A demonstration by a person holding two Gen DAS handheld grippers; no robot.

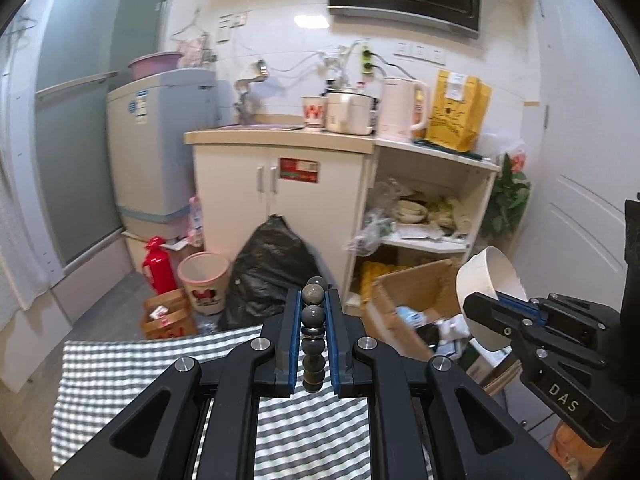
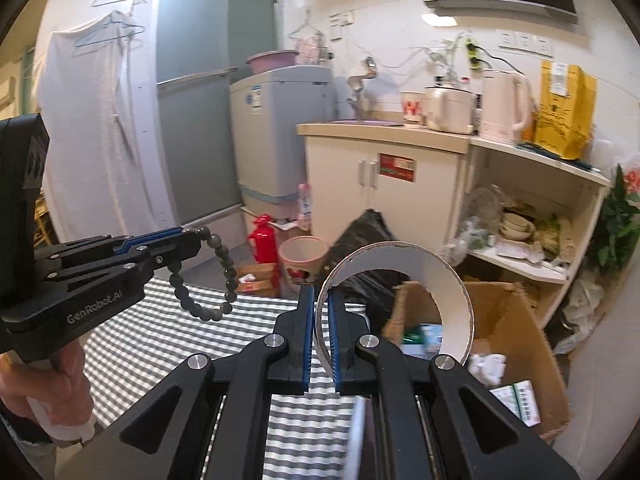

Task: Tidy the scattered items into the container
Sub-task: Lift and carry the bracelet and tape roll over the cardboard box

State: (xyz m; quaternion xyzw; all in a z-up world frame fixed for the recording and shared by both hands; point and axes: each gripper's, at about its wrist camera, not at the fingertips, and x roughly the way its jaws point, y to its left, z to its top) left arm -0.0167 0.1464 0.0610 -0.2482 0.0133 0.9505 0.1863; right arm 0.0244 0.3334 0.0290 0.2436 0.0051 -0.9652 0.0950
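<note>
Bead bracelet [image 2: 208, 276] hangs pinched in left gripper [image 1: 313, 312] jaws, above checkered counter [image 2: 168, 344]. White bowl [image 2: 416, 292] rim clamped by right gripper [image 2: 320, 320], mid-air, tilted. Best: level bowl, bring bracelet over its mouth, release low.

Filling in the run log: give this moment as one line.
left gripper: shut on bead bracelet | right gripper: shut on white bowl rim | both held above checkered cloth
</note>
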